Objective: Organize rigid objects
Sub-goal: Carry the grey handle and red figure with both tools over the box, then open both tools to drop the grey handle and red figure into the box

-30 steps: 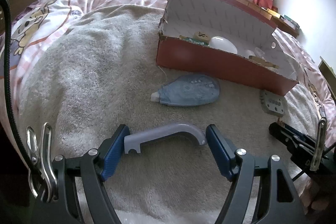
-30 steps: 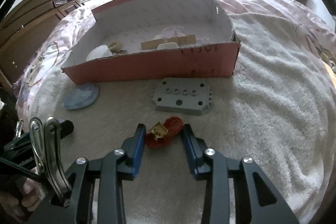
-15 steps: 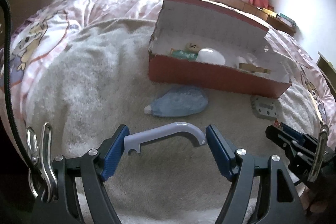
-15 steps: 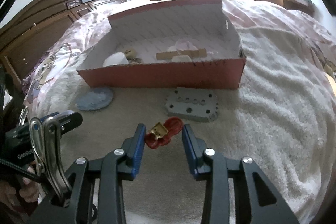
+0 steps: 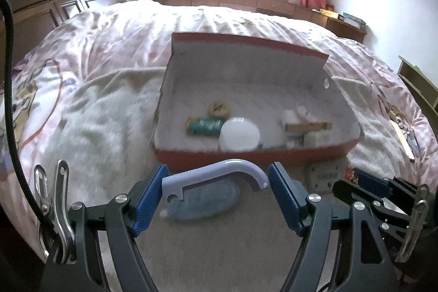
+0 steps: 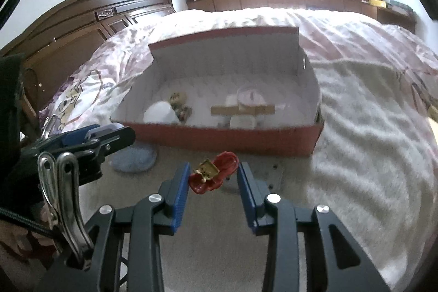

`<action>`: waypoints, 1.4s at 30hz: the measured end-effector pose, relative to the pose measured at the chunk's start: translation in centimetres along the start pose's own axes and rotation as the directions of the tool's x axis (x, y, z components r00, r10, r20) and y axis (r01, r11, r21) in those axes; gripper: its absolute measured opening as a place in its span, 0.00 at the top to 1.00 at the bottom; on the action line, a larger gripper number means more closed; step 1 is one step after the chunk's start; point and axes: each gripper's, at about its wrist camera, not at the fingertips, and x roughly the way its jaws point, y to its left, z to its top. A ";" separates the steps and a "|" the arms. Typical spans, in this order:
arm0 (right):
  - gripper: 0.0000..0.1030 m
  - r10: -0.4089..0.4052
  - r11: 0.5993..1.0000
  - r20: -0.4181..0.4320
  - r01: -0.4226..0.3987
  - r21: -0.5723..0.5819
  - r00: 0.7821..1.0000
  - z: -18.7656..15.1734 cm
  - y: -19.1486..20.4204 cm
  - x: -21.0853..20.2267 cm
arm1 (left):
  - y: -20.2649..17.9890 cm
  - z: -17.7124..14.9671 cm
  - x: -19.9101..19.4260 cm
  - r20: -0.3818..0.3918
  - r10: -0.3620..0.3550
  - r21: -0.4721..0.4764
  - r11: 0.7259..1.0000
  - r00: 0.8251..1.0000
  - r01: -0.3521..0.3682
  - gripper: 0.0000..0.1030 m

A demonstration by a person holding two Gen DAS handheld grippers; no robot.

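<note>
Both grippers have risen off the blanket toward the red box. The left gripper clamps a grey handle; the right gripper pinches a red trinket. Several items already lie inside the box; a blue dispenser and grey plate remain along its front wall, and that wall must be cleared.

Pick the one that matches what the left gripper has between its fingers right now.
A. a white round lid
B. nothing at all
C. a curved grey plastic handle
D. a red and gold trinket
C: in the left wrist view the left gripper is shut on the curved grey plastic handle, whose two ends press against the blue fingers, in front of the red box.
</note>
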 end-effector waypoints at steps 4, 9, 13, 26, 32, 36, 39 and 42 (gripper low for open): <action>0.64 0.002 1.000 0.008 -0.002 -0.002 1.000 1.4 -0.4 0.3 | -0.2 1.7 1.0 -0.005 -0.022 0.001 1.000 1.000 0.022 0.25; 0.64 0.001 1.000 0.002 -0.001 0.001 1.000 2.9 -1.2 1.2 | -0.9 3.4 2.3 -0.002 -0.023 0.030 0.999 1.000 0.024 0.25; 0.64 -0.009 1.000 -0.007 0.009 0.014 1.000 3.7 -2.0 2.1 | -1.4 4.6 3.6 -0.005 -0.023 0.040 0.999 1.000 0.023 0.25; 0.64 -0.043 0.998 -0.025 0.044 0.036 0.999 6.6 -4.5 4.9 | -2.6 7.2 7.6 -0.034 -0.023 0.057 0.998 0.999 0.025 0.25; 0.64 -0.045 0.998 -0.037 0.047 0.039 0.998 7.0 -4.9 6.1 | -2.8 7.7 8.8 -0.039 -0.019 0.063 0.998 0.999 0.021 0.25; 0.64 -0.054 0.998 -0.040 0.056 0.041 0.998 7.2 -5.3 6.7 | -2.8 7.8 9.5 -0.050 -0.018 0.056 0.998 0.999 0.021 0.25; 0.64 -0.060 0.997 -0.041 0.061 0.044 0.997 7.2 -5.5 7.0 | -2.8 7.8 10.1 -0.059 -0.022 0.055 0.998 0.998 0.026 0.25; 0.64 -0.065 0.997 -0.037 0.066 0.036 0.997 7.3 -5.4 7.2 | -2.9 7.8 10.4 -0.060 -0.017 0.061 0.998 0.998 0.021 0.25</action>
